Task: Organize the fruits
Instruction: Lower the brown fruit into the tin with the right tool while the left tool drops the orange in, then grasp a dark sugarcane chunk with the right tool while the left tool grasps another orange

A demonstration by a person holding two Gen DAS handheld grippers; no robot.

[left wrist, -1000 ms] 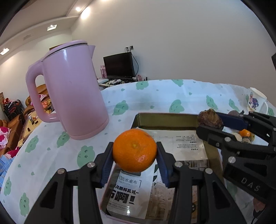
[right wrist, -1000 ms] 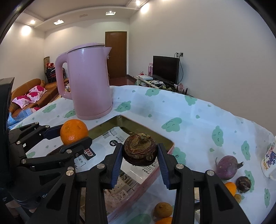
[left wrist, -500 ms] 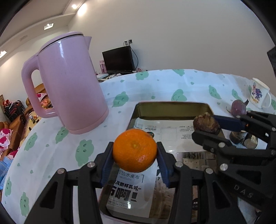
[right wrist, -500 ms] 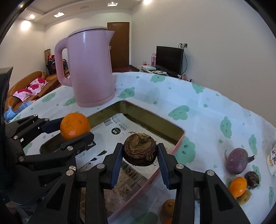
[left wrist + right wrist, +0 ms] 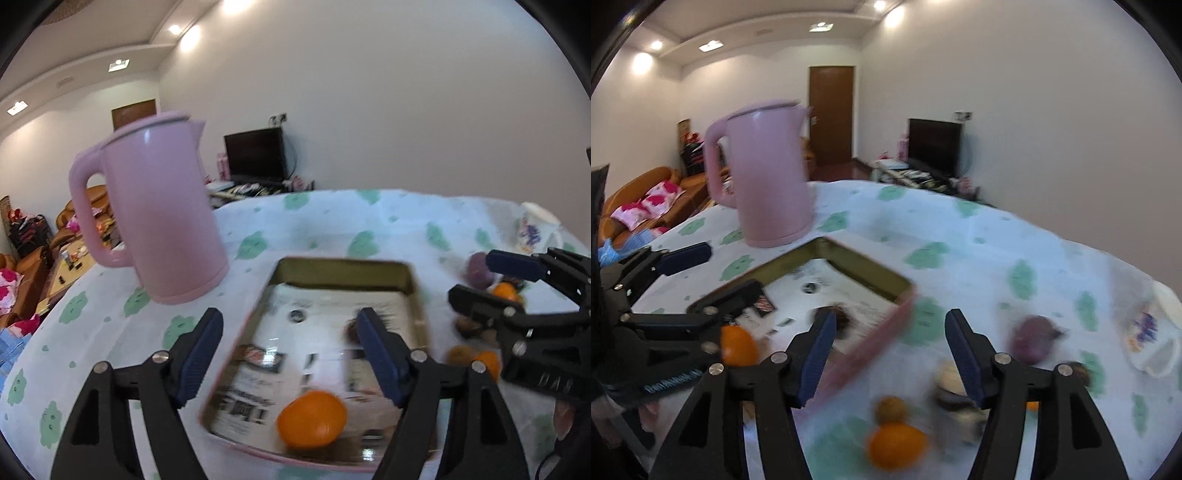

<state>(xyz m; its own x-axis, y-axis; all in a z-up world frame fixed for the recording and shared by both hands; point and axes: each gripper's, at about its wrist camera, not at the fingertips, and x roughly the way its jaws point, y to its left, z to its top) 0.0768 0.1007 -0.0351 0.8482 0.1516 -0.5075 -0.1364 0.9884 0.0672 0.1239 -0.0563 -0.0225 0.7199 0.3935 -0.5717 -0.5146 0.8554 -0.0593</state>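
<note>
Both grippers, left gripper and right gripper, are hanging spread and empty, since orange and dark fruit are lying in the tray for sorting.

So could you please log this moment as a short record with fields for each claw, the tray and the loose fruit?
left claw: open, empty, over the tray
right claw: open, empty, over the tray's near edge
tray: paper-lined, beside the pink kettle
orange in tray: on the paper, blurred
dark fruit in tray: partly hidden by a right claw finger
loose fruit on tablecloth: purple fruit, orange, several smaller blurred pieces
mug: at the right
</note>
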